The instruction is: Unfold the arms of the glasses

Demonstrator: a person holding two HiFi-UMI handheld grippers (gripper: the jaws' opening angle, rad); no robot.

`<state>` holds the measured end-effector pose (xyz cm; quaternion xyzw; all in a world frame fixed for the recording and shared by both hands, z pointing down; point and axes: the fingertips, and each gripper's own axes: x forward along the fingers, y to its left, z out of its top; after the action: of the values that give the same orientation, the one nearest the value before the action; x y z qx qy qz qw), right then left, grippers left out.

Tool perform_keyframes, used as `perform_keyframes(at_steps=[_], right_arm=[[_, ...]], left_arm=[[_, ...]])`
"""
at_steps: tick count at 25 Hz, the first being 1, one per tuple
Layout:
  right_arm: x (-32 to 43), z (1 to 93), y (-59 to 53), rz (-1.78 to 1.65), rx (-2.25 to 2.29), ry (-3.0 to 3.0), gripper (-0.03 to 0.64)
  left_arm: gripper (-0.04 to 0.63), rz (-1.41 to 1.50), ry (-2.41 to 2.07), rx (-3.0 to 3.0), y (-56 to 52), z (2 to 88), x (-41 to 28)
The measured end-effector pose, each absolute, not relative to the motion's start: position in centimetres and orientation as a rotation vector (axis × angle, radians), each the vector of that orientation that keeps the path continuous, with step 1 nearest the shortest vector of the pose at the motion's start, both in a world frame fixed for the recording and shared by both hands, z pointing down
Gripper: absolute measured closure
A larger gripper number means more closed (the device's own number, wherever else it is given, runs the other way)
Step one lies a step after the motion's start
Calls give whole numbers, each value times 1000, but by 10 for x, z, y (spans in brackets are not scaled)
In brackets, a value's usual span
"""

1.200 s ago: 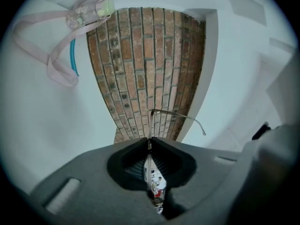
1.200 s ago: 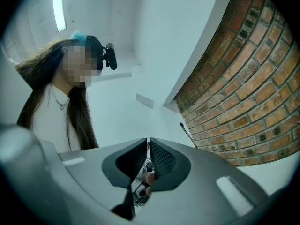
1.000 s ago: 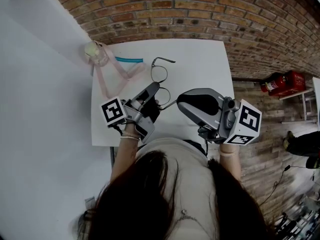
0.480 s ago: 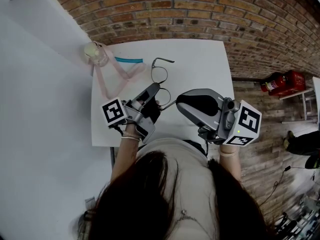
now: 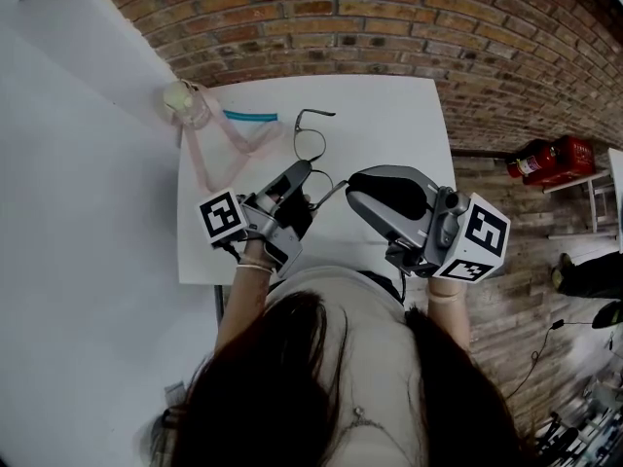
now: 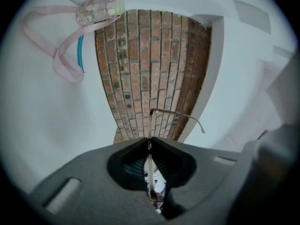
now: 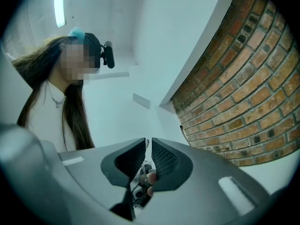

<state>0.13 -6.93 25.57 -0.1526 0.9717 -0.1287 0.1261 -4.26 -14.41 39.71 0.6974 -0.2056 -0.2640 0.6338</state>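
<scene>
A pair of thin wire-framed glasses (image 5: 310, 144) hangs over the white table (image 5: 389, 115). My left gripper (image 5: 304, 177) is shut on the frame at the near lens; in the left gripper view (image 6: 150, 142) the rim runs up between the closed jaws, and the far arm (image 6: 176, 114) sticks out to the right, unfolded. My right gripper (image 5: 348, 185) is shut on the near arm of the glasses, which slants from the frame out to its tip. In the right gripper view (image 7: 147, 145) a thin metal strip sits between the nearly closed jaws.
At the table's far left corner stand a small clear bottle (image 5: 187, 103) with a pink strap (image 5: 222, 154) and a teal stick (image 5: 251, 117). A white wall runs along the left. Brick-patterned floor surrounds the table; red fire extinguishers (image 5: 551, 160) lie to the right.
The right gripper has shifted slightly away from me and to the right, swinging the near arm a little outward from the frame. The left gripper has hardly moved.
</scene>
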Motion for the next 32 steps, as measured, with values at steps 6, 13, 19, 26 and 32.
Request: perform_keyframes(at_steps=[6,13,19,26,32], right_arm=[[10,256,-76,-367,-514,2805,572],[23,271,-95,-372,-703,2799,574],[33,291,-114,-353,-951,2801,581],[36,318,-125,-333,-1128,2865,588],[41,334,-135,-345,-1253,2881,600]], left_arm=[[571,-606,-468,1595,-144,398,-43],[571,-614,-460,1572,-144,398,-43],[571,-608,-461,1557,-143,403,-44],[571,-602,-464,1558,-144,403,-44],[571,-606,-459,1553,-145,400,-43]])
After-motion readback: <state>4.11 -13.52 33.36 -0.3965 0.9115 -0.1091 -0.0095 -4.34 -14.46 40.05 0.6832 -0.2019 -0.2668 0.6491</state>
